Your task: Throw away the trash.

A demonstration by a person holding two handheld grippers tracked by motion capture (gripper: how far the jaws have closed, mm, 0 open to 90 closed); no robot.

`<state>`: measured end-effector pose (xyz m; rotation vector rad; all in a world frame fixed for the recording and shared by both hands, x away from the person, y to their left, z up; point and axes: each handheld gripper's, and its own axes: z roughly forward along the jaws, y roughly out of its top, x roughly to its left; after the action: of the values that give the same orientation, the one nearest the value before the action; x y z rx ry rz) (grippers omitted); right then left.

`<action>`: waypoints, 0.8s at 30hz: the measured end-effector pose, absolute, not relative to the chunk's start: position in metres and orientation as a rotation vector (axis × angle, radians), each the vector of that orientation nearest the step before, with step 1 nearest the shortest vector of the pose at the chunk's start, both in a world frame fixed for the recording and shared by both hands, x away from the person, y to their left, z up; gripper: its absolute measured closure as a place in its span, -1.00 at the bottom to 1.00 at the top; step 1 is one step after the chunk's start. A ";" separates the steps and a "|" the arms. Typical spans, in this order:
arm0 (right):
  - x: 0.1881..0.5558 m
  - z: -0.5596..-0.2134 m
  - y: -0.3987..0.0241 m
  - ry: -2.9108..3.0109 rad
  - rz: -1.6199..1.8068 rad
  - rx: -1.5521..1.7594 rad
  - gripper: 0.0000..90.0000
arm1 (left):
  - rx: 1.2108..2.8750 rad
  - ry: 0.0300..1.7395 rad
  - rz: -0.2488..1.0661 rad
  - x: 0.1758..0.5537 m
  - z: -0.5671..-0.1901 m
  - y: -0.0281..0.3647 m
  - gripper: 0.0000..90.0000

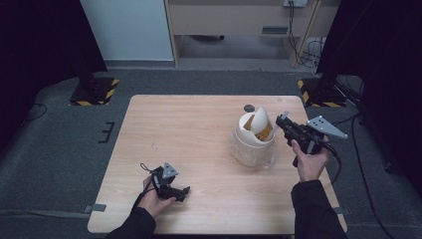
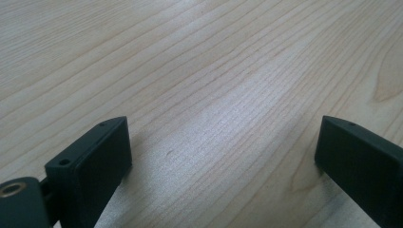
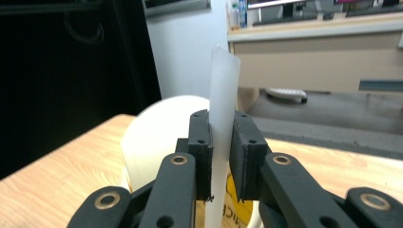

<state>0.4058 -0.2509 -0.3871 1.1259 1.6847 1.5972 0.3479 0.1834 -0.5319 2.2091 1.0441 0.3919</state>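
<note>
A white tub [image 1: 251, 152] stands on the right half of the wooden table [image 1: 199, 129], its white lid [image 1: 260, 119] tilted up over something yellow [image 1: 263, 133]. My right gripper [image 1: 282, 119] is at the tub's right rim, shut on a thin translucent white strip [image 3: 223, 80]. In the right gripper view the strip stands upright between the pads of that gripper [image 3: 221, 118], with the lid [image 3: 157, 128] curving behind and the yellow thing [image 3: 233, 190] below. My left gripper [image 1: 184, 191] rests low near the table's front left. Its jaws [image 2: 225, 126] stand wide apart over bare wood.
A small dark disc [image 1: 249, 108] lies on the table behind the tub. Black stands with hazard-striped bases [image 1: 94, 92] [image 1: 318, 94] flank the table's far corners. A pale wooden cabinet [image 1: 239, 20] stands beyond, and cables [image 1: 303, 47] trail on the floor.
</note>
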 end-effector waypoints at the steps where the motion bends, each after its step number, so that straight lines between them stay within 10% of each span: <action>1: 0.406 -0.389 -0.251 1.690 1.592 1.130 0.78 | 2.209 1.044 0.392 0.348 -0.532 0.183 -0.91; 16: 0.409 -0.400 -0.251 1.791 1.564 1.166 0.39 | 2.211 1.043 0.388 0.348 -0.532 0.184 -0.90; 24: 0.410 -0.407 -0.255 1.805 1.482 1.165 -0.44 | 2.202 1.092 0.413 0.350 -0.525 0.190 -0.71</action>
<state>0.4102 -0.2553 -0.4072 1.1654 1.8048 1.4822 0.3500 0.1901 -0.5251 2.2016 1.0917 0.4135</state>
